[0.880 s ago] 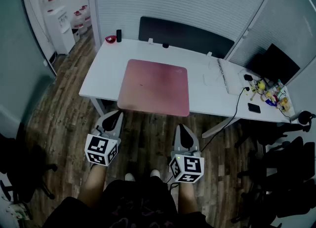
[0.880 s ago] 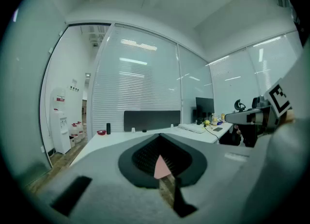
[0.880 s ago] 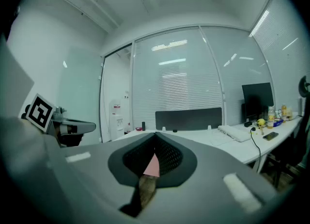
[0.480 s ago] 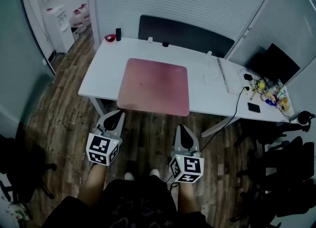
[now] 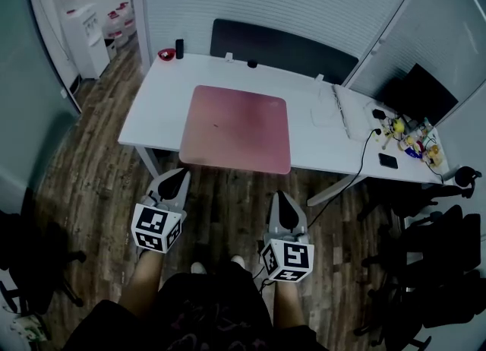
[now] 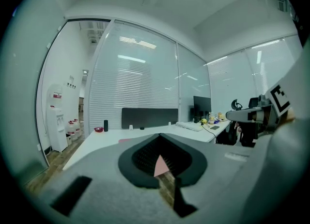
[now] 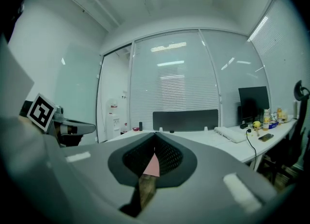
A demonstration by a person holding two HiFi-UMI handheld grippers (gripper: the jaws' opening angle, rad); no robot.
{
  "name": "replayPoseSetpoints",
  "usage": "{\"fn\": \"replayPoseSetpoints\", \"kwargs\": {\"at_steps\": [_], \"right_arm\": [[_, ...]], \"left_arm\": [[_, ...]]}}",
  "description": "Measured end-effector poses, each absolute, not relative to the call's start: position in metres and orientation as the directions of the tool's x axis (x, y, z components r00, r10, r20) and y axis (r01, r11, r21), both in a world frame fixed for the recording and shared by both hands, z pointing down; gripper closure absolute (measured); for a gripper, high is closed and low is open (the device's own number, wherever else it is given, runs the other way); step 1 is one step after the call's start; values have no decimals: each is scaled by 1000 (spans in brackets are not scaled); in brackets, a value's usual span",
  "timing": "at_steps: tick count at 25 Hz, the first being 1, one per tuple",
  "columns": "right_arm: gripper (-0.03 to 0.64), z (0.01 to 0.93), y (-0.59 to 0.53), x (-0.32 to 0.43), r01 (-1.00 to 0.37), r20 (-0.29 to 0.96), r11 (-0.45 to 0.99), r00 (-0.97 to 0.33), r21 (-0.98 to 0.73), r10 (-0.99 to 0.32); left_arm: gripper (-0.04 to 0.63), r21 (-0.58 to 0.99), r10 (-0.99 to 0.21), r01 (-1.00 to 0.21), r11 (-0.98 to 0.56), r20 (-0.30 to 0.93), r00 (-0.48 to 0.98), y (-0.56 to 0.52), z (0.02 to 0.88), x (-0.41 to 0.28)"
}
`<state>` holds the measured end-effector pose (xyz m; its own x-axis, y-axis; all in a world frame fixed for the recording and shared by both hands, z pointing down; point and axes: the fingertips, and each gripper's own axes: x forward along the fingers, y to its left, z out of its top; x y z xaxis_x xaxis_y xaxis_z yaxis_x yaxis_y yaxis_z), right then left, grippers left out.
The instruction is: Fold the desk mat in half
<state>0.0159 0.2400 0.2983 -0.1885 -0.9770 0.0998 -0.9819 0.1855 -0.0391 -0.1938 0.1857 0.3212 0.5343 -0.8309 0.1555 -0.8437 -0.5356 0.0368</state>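
A pink desk mat point(image 5: 237, 128) lies flat and unfolded on the white desk point(image 5: 156, 102), its near edge along the desk's front edge. Both grippers hang in front of the desk over the wood floor, short of the mat and touching nothing. My left gripper point(image 5: 180, 175) points at the mat's near left corner, its jaws shut and empty. My right gripper point(image 5: 282, 197) points at the near right part, also shut and empty. In the left gripper view the closed gripper point(image 6: 159, 138) shows a sliver of pink mat point(image 6: 160, 166) beyond it. The right gripper view shows the same with its gripper point(image 7: 155, 136).
A dark partition panel point(image 5: 281, 49) stands at the desk's back edge. A red bowl point(image 5: 166, 55) and a black cylinder point(image 5: 180, 47) sit at the far left corner. A monitor point(image 5: 418, 99), phone point(image 5: 388, 161) and cables crowd the right end. Office chairs point(image 5: 433, 251) stand right; a water dispenser point(image 5: 80, 26) far left.
The head view has shifted a little, so the desk sits slightly higher in frame. Both grippers stay shut in about the same place in front of the desk.
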Motion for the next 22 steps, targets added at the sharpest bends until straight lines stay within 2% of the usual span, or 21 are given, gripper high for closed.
{"fn": "replayPoseSetpoints", "kwargs": {"at_steps": [22], "right_arm": [[612, 301, 221, 29, -985, 87, 167, -169, -32, -982]], "left_arm": [[595, 24, -826, -834, -551, 127, 549, 157, 317, -184]]}}
